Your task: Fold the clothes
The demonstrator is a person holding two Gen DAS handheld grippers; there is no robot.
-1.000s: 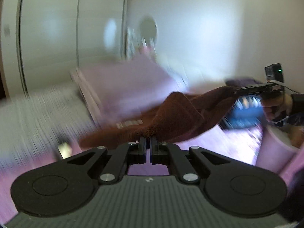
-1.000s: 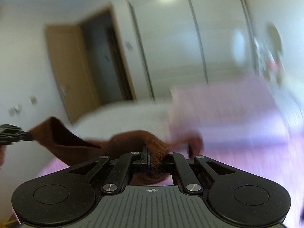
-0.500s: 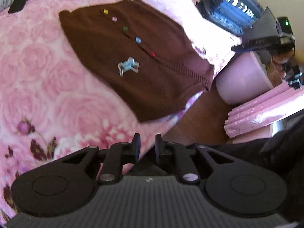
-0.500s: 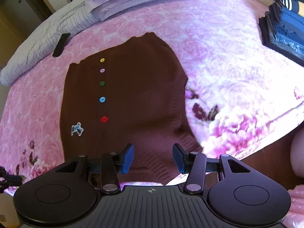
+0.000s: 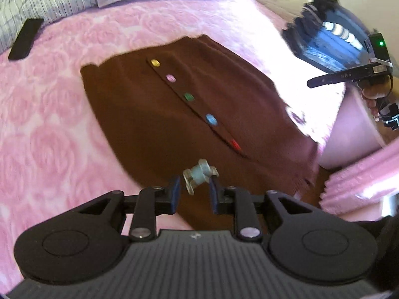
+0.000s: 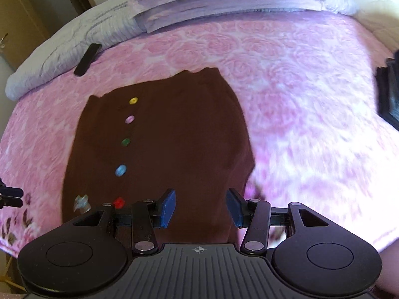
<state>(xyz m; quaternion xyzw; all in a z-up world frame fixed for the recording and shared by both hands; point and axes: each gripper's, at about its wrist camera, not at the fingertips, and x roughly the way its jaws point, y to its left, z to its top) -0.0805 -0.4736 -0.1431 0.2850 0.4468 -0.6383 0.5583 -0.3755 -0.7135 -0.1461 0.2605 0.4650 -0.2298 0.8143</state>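
Brown knit cardigan lies flat, button side up, on the pink bed. Left gripper and right gripper both have fingers apart, empty. Soft, light, drapey (probably stretches): pinch hem corners, not mid-panel.

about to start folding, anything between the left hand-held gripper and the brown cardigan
Nothing visible. The left hand-held gripper is open directly over the brown cardigan, near its hem, with only the garment's own pale applique showing between the fingers.
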